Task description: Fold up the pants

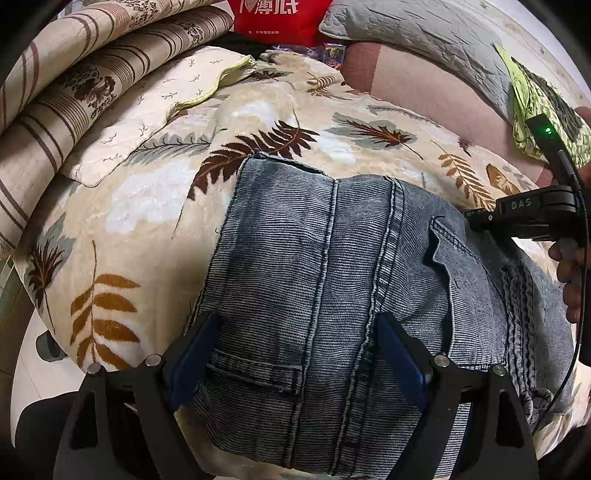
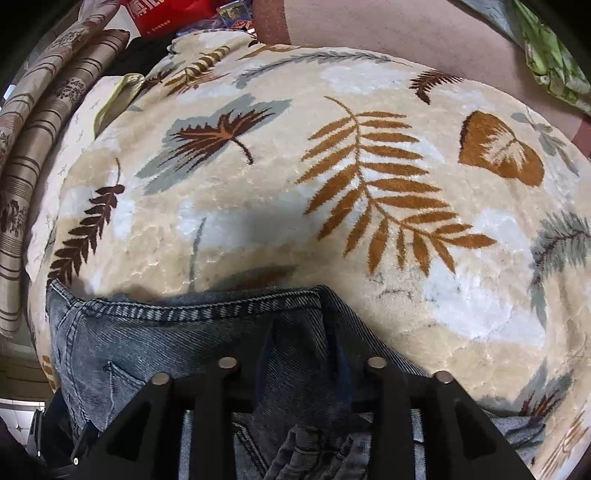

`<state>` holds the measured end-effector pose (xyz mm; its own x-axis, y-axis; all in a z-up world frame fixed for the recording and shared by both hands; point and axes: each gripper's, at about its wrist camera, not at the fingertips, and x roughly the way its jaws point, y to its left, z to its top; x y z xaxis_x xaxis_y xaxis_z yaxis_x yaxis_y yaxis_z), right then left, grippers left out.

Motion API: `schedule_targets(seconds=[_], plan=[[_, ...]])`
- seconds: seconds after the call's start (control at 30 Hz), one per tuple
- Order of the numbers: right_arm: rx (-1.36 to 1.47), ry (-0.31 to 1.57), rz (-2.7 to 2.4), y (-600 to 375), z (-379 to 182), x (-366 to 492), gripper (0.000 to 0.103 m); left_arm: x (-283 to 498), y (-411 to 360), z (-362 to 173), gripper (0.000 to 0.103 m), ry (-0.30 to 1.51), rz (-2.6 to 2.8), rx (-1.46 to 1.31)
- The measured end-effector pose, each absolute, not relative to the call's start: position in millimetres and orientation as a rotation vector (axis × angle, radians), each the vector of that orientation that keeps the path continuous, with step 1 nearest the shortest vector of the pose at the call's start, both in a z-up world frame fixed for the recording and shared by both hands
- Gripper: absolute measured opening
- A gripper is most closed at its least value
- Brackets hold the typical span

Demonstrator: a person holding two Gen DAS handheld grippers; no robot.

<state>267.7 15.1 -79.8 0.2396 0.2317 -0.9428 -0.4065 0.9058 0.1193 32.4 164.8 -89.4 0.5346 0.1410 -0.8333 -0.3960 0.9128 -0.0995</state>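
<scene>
Grey-blue denim pants point(image 1: 332, 280) lie folded on a bed covered by a cream blanket point(image 1: 147, 206) printed with brown, orange and grey leaves. In the left wrist view the pants lie as a stacked bundle, seams running away from the camera, a pocket flap near the bottom and a hem edge at the far end.

The left gripper point(image 1: 295, 350) hovers over the near end of the bundle with its jaws spread wide; the blue pads stand on either side of the denim without pressing it.

The right gripper point(image 2: 303, 354) points steeply down at the edge of the pants, where a stitched hem runs across the right wrist view. Denim lies bunched between its jaws, which stand partly apart; whether the pads actually press the cloth cannot be told. In the left wrist view its black body point(image 1: 532, 214) shows at the right edge of the bundle, held by a hand point(image 1: 570, 273).

Behind the pants lie a striped quilt point(image 1: 74, 92), a grey quilted pillow point(image 1: 424, 37), a red bag point(image 1: 277, 18) and a green patterned cloth point(image 1: 543, 107).
</scene>
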Motion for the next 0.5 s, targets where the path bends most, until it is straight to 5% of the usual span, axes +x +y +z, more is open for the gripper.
schedule_targets(seconds=[0.07, 0.33, 0.5], plan=[[-0.161, 1.247, 0.438, 12, -73, 263, 0.061, 32, 165, -90, 0.088, 0.957, 0.324, -0.295], [-0.093, 1.194, 0.552, 2, -31, 220, 0.061, 32, 164, -90, 0.088, 0.954, 0.326, -0.293], [-0.111, 1.334, 0.547, 13, -89, 220, 0.062, 31, 165, -88, 0.088, 0.945, 0.318, -0.306]])
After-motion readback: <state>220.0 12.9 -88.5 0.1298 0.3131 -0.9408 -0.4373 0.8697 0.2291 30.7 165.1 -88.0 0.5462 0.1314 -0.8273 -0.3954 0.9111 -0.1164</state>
